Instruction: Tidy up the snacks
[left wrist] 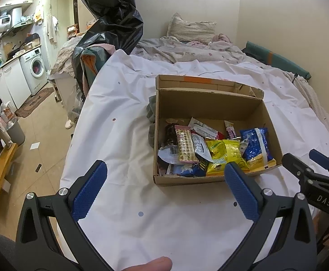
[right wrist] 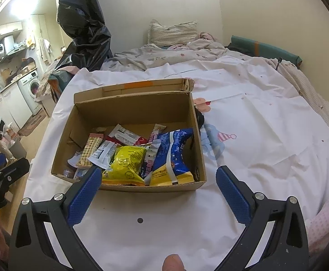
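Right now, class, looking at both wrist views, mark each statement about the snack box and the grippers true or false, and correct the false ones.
1. The cardboard box holds several snack packets. True.
2. The left gripper is shut on a packet. False: it is open and holds nothing.
3. The yellow packet lies beside the blue packet in the box. True.
4. The box stands on a bare wooden floor. False: it sits on the white sheet over a bed.
5. The right gripper is open. True.
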Available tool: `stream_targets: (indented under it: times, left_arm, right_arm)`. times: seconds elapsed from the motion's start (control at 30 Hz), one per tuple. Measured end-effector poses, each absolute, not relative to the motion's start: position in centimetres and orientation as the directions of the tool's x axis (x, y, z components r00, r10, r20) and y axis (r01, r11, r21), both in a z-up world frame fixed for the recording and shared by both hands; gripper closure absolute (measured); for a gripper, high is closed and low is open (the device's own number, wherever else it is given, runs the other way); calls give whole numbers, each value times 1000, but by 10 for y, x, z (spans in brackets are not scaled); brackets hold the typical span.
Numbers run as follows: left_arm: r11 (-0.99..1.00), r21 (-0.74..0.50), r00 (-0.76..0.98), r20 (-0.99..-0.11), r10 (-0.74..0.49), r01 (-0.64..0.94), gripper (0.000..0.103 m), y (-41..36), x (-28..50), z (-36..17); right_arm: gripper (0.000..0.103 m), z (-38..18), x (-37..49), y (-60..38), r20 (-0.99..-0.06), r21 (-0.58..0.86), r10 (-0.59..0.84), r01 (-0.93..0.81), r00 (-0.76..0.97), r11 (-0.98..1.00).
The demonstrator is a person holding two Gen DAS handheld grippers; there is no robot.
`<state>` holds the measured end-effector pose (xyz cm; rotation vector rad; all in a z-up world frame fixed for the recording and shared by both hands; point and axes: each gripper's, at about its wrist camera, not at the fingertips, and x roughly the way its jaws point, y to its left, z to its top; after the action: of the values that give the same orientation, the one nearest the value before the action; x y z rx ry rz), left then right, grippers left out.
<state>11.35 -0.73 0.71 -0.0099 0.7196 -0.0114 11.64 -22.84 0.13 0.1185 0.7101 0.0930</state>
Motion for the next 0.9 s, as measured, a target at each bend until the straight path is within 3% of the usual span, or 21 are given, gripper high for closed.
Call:
stream_targets:
  times: [0.9]
  left_arm:
    - [1000,-2,755,-655,-7,8,0,-9,115,6]
  right_arm:
    - [0,7,111,-227,-636,131,129,-59,761,990]
